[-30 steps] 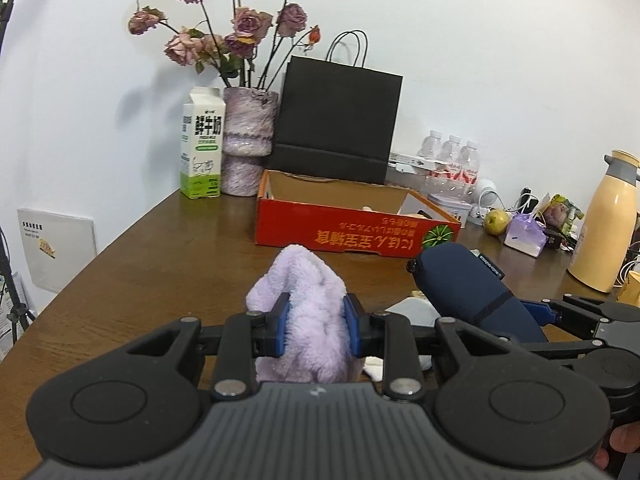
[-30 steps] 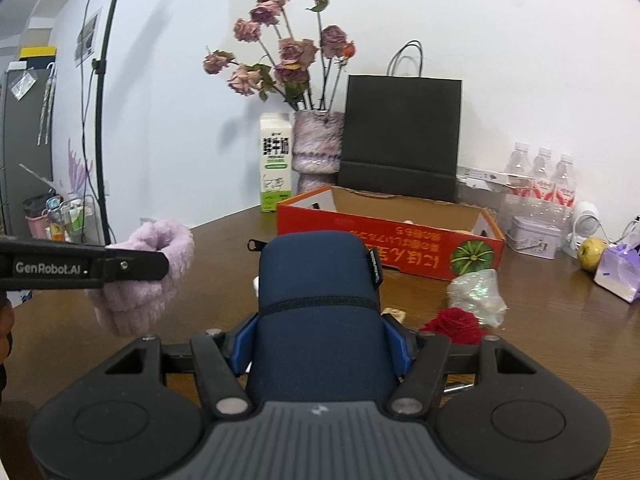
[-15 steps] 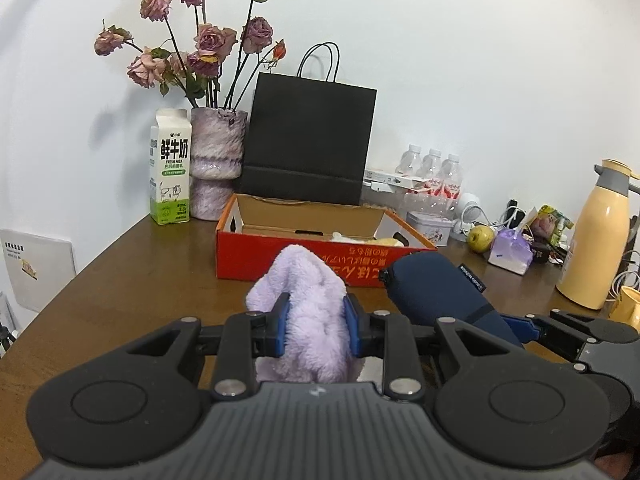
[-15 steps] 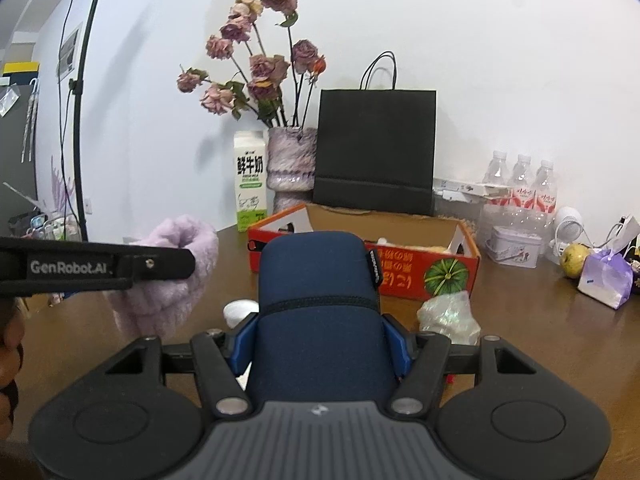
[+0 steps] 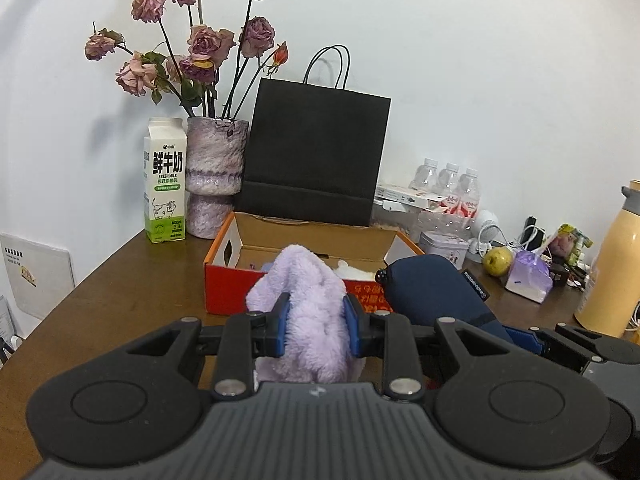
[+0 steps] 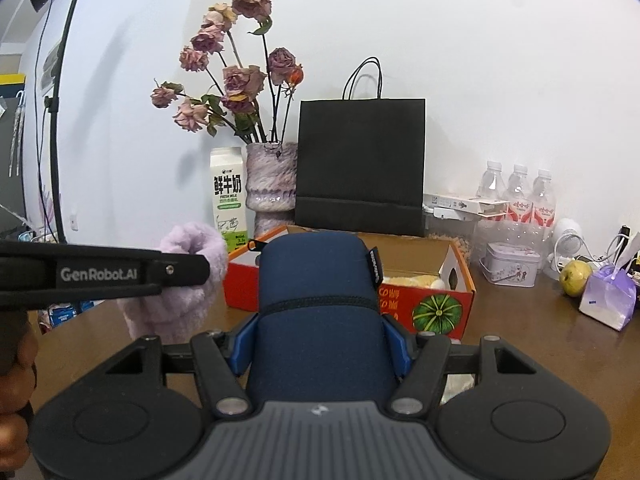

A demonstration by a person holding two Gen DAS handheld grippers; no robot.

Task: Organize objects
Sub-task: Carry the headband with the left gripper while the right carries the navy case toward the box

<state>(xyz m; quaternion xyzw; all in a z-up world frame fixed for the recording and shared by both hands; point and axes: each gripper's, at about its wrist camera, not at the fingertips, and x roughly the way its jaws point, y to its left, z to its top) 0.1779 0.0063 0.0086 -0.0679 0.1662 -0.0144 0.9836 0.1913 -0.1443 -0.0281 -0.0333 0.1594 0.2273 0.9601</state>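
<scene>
Closer to both grippers, red box (image 5: pixel 280 292) shows open.

On the surface (image 6: pixel 520 344) stand one milk carton (image 6: pixel 228 196), one vase (image 6: pixel 272 188), one black paper bag (image 6: pixel 360 168), one orange box (image 6: pixel 436 308), three water bottles (image 6: pixel 518 192), one tin (image 6: pixel 508 266) and one yellow flask (image 5: pixel 612 264). Two claws carry one purple fluffy cloth (image 5: pixel 316 304) and one navy pouch (image 6: pixel 316 304).

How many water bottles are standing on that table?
3 water bottles stand in a row by the wall, right of the black paper bag; more may be hidden.
</scene>
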